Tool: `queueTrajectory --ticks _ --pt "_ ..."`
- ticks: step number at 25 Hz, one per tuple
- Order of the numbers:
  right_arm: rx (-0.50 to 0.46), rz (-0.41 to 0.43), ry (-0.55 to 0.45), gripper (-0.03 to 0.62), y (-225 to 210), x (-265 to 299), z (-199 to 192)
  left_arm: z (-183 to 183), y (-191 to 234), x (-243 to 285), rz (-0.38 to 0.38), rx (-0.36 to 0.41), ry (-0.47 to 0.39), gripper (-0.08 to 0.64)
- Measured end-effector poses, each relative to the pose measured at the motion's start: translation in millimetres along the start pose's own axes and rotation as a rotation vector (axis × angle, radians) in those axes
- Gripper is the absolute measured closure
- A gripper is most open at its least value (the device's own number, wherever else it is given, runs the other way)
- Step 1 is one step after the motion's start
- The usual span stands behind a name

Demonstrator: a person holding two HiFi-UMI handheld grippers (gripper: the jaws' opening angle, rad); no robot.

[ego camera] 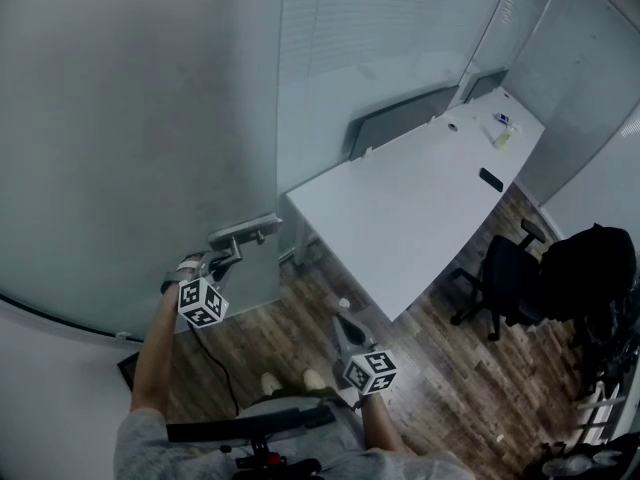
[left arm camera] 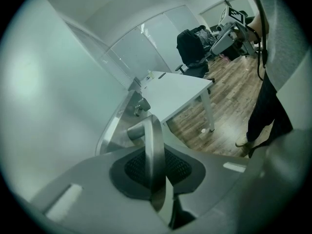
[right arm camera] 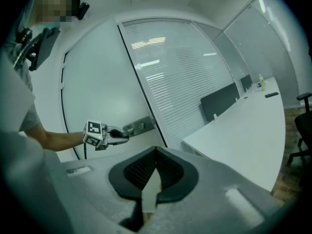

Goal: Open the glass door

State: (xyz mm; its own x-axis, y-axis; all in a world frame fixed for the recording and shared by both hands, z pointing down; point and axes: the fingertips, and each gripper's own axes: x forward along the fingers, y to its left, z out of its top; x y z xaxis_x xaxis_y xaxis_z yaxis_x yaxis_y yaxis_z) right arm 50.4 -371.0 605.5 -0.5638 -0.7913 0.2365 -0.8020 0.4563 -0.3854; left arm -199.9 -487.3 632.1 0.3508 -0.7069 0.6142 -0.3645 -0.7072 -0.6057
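Observation:
The frosted glass door [ego camera: 150, 118] fills the left of the head view. Its metal lock plate [ego camera: 256, 228] carries a lever handle [ego camera: 230, 244]. My left gripper [ego camera: 222, 260] is shut on that lever. In the left gripper view the steel lever [left arm camera: 151, 135] runs between the black pads [left arm camera: 132, 167], with the lock plate [left arm camera: 122, 123] behind it. My right gripper [ego camera: 343, 320] hangs free over the floor, away from the door, shut with nothing in it. The right gripper view shows its jaws [right arm camera: 156, 152] together, and the left gripper [right arm camera: 117, 134] at the lock plate [right arm camera: 140, 126].
A long white desk [ego camera: 420, 198] stands just right of the door, with a dark screen [ego camera: 400, 118] behind it, a phone [ego camera: 490, 179] and a bottle [ego camera: 503, 136] on it. A black office chair [ego camera: 510, 268] and a black bag [ego camera: 590, 268] stand at the right on the wood floor.

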Motion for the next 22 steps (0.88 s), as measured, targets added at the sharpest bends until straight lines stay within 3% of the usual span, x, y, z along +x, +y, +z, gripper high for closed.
queueTrajectory --ticks 22 --pt "0.061 -0.125 -0.067 0.591 6.3 -57.2 -31.8 14.9 -32.6 -24.5 -0.019 0.042 -0.061 0.511"
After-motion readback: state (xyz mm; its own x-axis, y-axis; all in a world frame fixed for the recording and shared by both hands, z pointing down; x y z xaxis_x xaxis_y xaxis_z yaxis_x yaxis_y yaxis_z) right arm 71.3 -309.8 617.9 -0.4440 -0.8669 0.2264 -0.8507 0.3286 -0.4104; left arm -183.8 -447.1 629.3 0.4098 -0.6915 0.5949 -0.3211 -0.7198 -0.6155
